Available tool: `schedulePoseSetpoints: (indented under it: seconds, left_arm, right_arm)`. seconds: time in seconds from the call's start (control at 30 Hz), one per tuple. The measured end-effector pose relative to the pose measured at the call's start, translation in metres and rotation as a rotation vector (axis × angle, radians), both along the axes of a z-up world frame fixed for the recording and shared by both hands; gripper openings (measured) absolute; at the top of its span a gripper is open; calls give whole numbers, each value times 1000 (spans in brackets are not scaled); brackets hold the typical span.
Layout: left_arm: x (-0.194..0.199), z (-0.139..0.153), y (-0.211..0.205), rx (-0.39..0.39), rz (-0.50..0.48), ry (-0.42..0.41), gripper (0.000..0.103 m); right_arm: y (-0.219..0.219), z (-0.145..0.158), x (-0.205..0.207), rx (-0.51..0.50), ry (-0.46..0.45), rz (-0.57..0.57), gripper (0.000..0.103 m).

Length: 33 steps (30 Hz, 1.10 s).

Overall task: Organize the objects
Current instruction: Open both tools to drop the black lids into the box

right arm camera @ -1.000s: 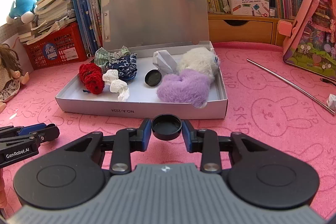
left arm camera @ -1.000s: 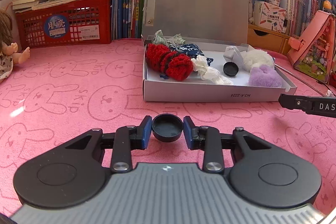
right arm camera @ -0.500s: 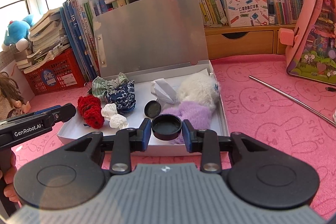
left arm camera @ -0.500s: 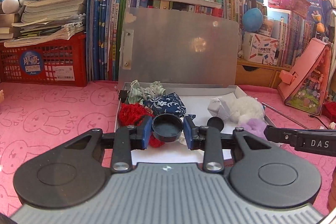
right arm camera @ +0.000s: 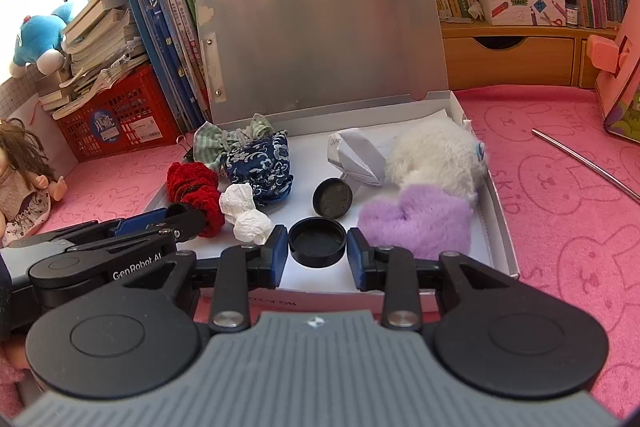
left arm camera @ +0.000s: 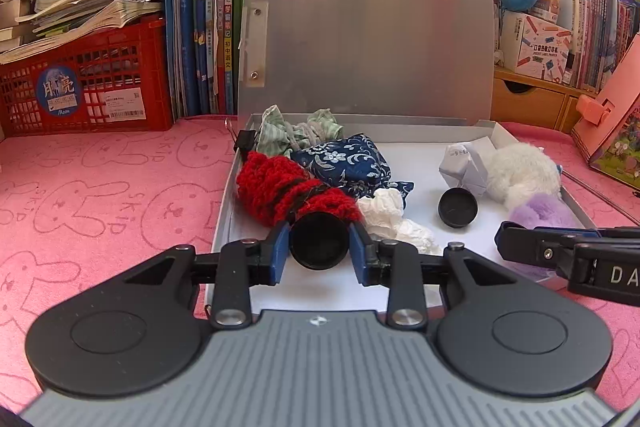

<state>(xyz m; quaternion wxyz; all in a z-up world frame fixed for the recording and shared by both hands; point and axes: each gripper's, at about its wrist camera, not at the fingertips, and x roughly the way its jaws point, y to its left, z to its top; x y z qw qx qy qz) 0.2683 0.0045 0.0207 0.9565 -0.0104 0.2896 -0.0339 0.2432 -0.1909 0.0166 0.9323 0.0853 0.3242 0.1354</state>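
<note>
The left tool (left arm camera: 319, 247) pinches a round black cap (left arm camera: 319, 245) between its blue pads, and it hangs over the near left part of the open white box (left arm camera: 576, 205). The right tool (right arm camera: 317, 245) grips a second black cap (right arm camera: 317, 242) the same way, hollow side up, over the near middle of the box.

A 3rd black cap (left arm camera: 457, 207) lies loose on the box floor. Around it the box is crowded: a red knitted piece (left arm camera: 294, 193) sits directly beyond the left tool's cap, with a blue patterned pouch (left arm camera: 344, 165) and a green striped cloth (left arm camera: 280, 137) behind it and a crumpled white tissue (left arm camera: 384, 211) just to its right. On the right side lie a folded white paper (left arm camera: 464, 163), a white fluffy toy (left arm camera: 520, 173) and a purple fluffy piece (right arm camera: 416, 219) (this last one sits right beside the right tool's pad). The grey lid (left arm camera: 368, 51) stands upright behind.

The box rests on a counter under a pink rabbit-print cloth (left arm camera: 100, 187). A red crate (left arm camera: 84, 83) with stacked books stands at the back left, a row of upright books (left arm camera: 204, 11) behind the lid, a doll (right arm camera: 24, 179) at the far left, and a thin metal rod (right arm camera: 588, 163) lies on the cloth at the right.
</note>
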Motion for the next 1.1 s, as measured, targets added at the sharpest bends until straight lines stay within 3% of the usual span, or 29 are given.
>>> schedulePoseSetpoints:
  seconds: [0.33, 0.5, 0.63, 0.77, 0.8, 0.9, 1.1]
  left_arm:
    - [13, -13, 5, 22, 15, 19, 38]
    - [30, -15, 5, 69, 25, 25, 38]
    - [39, -15, 7, 52, 36, 35, 38]
    - [34, -16, 5, 66, 16, 24, 39]
    - [33, -15, 4, 71, 14, 19, 41]
    - [27, -8, 4, 56, 15, -3, 64]
    - [7, 11, 2, 23, -7, -24, 79]
  right_arm:
    - [-9, -13, 11, -63, 4, -34, 38]
    - [-12, -12, 23, -65, -3, -48, 38]
    - [-8, -11, 34, -81, -2, -66, 39]
    - [-5, -11, 31, -87, -13, -69, 47]
    - [-5, -11, 30, -85, -18, -70, 54]
    - [-8, -5, 25, -68, -30, -70, 58]
    - [-15, 8, 7, -41, -55, -61, 63]
